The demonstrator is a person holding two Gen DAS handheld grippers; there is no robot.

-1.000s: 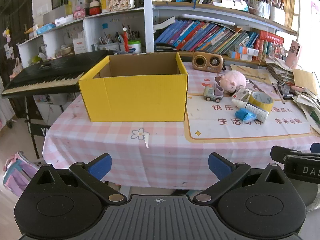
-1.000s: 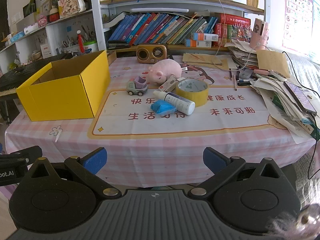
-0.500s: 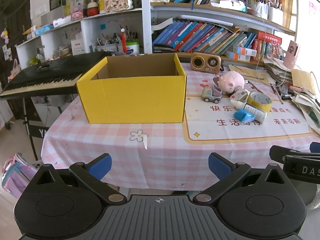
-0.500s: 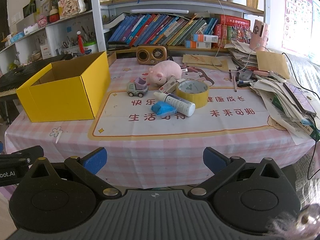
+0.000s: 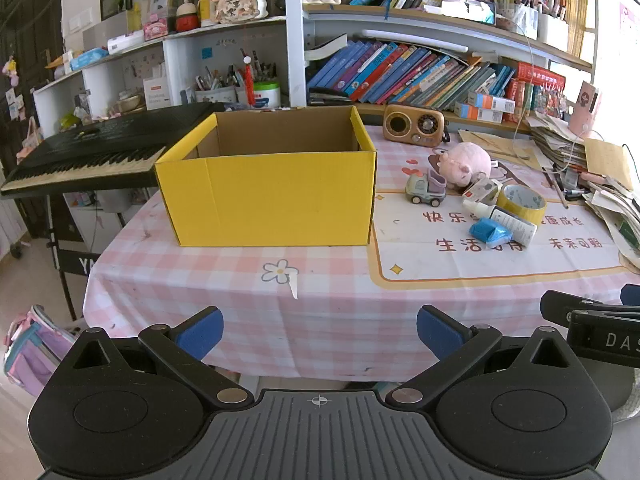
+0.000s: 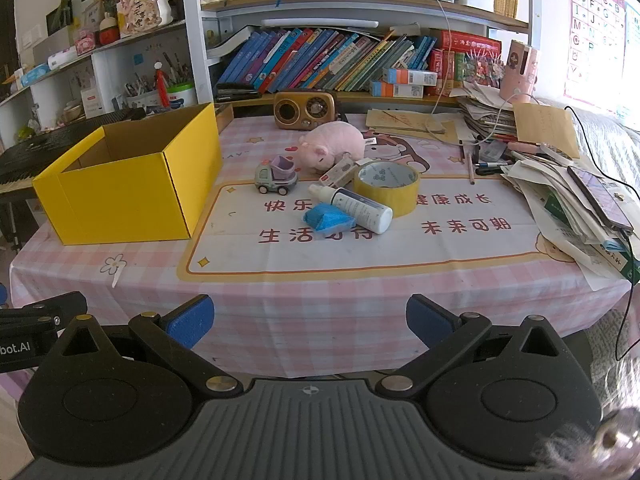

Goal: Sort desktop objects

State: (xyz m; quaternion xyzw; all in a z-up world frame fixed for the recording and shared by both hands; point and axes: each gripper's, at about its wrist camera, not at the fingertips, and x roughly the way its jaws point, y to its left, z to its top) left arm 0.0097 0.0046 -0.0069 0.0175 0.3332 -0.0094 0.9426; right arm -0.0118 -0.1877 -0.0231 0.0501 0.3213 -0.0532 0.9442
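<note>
You're right at the start of this one, nothing picked up, and from what I can see of it the yellow box (image 5: 266, 196) is empty. Both tools hang off the near edge of the table (image 6: 320, 320), not over it: your left gripper (image 5: 318, 332) has its jaws spread wide with nothing between them, and the right gripper (image 6: 308, 322) is the same, wide open and empty. The stuff to sort is all bunched on the printed mat (image 6: 400, 248), right of the box: blue packet (image 6: 329, 218) touching the white bottle (image 6: 352, 208), which lies against the tape roll (image 6: 387, 186), then a toy truck (image 6: 276, 176), a small carton (image 6: 338, 170) and the pink plush pig (image 6: 332, 149) just behind. I'd guess the right gripper goes first since that pile sits straight ahead of it, and the packet is the nearest, least tangled grab. You'll need to come forward over the table edge and drop down on it without nudging the bottle. There's plenty of open cloth between you and the pile, so the approach is easy. Watch the paper stack (image 6: 580, 200) with its loose cable on your right, and the box's right wall when you carry across.
</note>
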